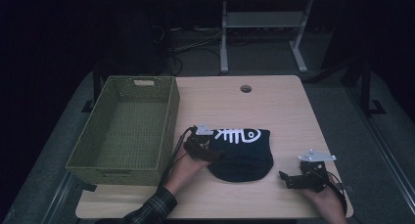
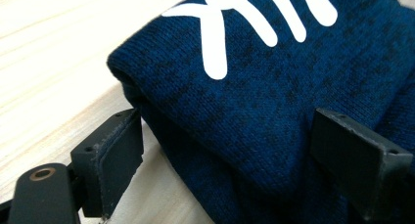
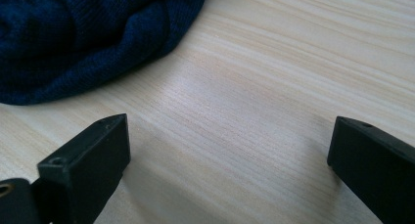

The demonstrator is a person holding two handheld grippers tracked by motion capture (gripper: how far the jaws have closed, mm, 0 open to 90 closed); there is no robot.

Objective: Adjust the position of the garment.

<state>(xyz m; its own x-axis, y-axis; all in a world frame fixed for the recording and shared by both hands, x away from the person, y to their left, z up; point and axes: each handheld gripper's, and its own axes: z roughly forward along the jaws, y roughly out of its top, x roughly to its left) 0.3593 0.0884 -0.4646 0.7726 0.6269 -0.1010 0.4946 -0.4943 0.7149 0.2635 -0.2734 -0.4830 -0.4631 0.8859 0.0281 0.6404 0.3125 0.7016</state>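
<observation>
The green basket [image 1: 128, 128] blocks the worktop [image 1: 274, 106] along its left edge — its tall walls rise just beside the left gripper [image 1: 208, 153]. The navy knit hat [image 1: 242, 153] lies mid-worktop toward the near edge. The far edge and right side — bare wood, open passage.

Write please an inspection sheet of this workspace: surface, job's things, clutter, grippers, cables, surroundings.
Surface: light wood table, with a round hole near the far edge.
Job's things: folded navy garment with a white fish-bone print, lying flat; green woven basket at its left, with nothing in it.
Clutter: nothing seen.
Grippers: left gripper open, jaws on either side of the garment's folded edge; right gripper open above bare wood, apart from the garment.
Cables: black cable trailing from the left gripper.
Surroundings: dark room, white table frame and floor cables behind.
</observation>
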